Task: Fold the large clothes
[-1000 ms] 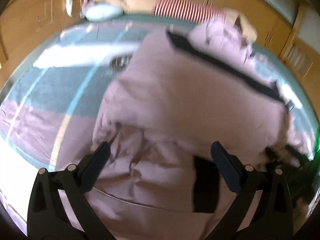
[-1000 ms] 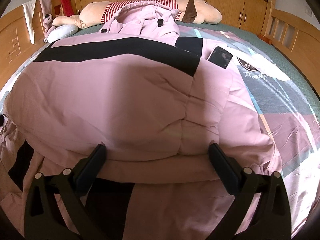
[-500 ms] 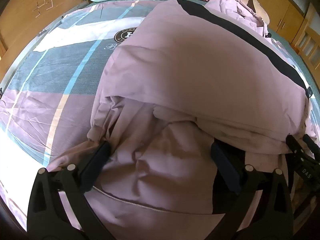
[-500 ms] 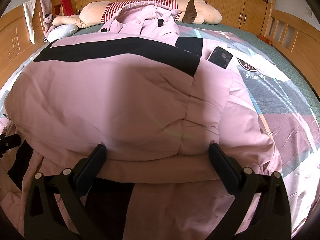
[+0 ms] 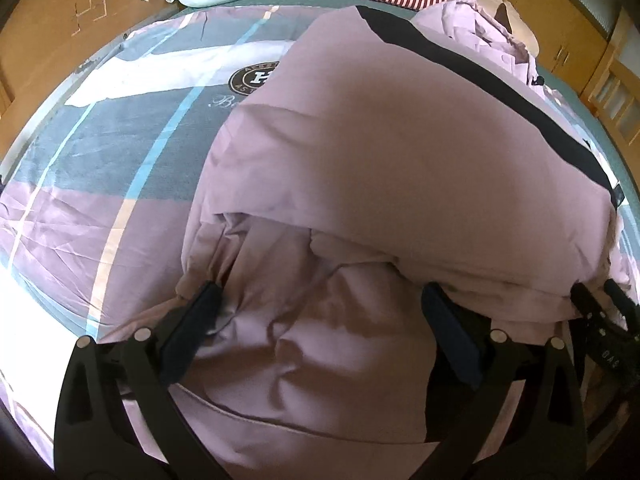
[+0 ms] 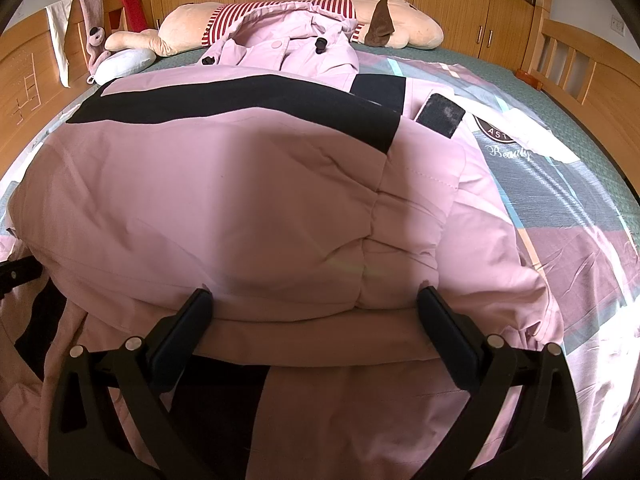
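A large pink padded jacket (image 6: 240, 200) with a black band (image 6: 240, 100) lies on the bed, its lower half folded up over its body. The hood (image 6: 292, 44) points toward the headboard. My right gripper (image 6: 315, 296) is open, its fingers standing wide at either side of the folded edge. My left gripper (image 5: 320, 296) is open too, low over the crumpled lower layer of the jacket (image 5: 380, 160), just under the fold. The right gripper (image 5: 598, 292) shows at the right edge of the left wrist view. One left finger (image 6: 16, 276) pokes in at the left of the right wrist view.
The bedspread (image 5: 100, 160) is patterned in grey, pink and white patches. A long plush toy in a red striped shirt (image 6: 400, 28) and a pale blue pillow (image 6: 124, 64) lie by the headboard. Wooden bed rails (image 6: 580, 64) and cupboards ring the bed.
The left gripper swung in from a blurred, higher view and settled low at the jacket's fold. Its finger came into the right wrist view. The right gripper held still.
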Demonstrator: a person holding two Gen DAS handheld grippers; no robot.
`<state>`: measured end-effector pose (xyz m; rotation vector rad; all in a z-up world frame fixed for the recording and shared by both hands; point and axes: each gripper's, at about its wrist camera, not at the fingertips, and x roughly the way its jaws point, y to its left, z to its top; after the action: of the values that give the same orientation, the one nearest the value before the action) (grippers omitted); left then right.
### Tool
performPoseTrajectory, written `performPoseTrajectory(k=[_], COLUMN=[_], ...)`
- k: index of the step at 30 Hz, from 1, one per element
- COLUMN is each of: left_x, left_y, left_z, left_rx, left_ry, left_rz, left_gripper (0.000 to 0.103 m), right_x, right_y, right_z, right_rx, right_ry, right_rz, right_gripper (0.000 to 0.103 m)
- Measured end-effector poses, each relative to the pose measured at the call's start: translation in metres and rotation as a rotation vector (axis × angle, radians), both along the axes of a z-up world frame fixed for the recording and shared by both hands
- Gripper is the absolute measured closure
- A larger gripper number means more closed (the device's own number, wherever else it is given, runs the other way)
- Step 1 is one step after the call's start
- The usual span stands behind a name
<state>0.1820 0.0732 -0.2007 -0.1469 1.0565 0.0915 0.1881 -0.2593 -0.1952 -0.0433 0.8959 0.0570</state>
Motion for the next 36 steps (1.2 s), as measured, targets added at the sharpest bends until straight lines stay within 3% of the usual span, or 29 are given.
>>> performPoseTrajectory(k=[4,5,7,8,10,11,13,33,36], left_x=[0.001,0.000,0.001,0.001,-0.001,-0.001,-0.002,-0.001,-0.001], left_y=[0.001,0.001,-0.001,-0.001,-0.002,-0.002,-0.004,-0.007,-0.008], left_z=[-0.001,-0.001,-0.002,-0.002,-0.003,-0.003,-0.004,-0.005,-0.005], left_rx=[-0.001,-0.008,-0.014,-0.011,-0.001,0.004,0.010,0.037,0.037], left_ry=[0.005,0.004,0.003,0.002,0.002,0.004,0.003,0.004,0.005], left_rz=[-0.001,0.001,0.004,0.003,0.003,0.001,0.002,0.000,0.001], left_gripper=[0.002,0.002,0.002,0.002,0.002,0.002,0.002,0.002,0.002], right_x=[-0.016,-0.021,-0.021,-0.017,0.000,0.008,0.007,0.004,-0.004], right_y=[-0.005,-0.003,0.002,0.005,0.008,0.003,-0.003,0.000,-0.004], right_z=[0.025,0.034,0.039,0.033,0.006,-0.005,-0.001,-0.001,0.013], right_rx=[0.052,0.054,0.027,-0.013,-0.086,-0.054,-0.013,-0.039,0.039], right_ry=[-0.130,-0.186,-0.215,-0.189,-0.048,0.016,0.007,0.001,-0.053], right_rz=[-0.015,-0.006,0.018,0.030,0.008,0.007,0.002,-0.001,-0.002], right_gripper=[0.001,0.001,0.001,0.001,0.001,0.001,0.001,0.001,0.001])
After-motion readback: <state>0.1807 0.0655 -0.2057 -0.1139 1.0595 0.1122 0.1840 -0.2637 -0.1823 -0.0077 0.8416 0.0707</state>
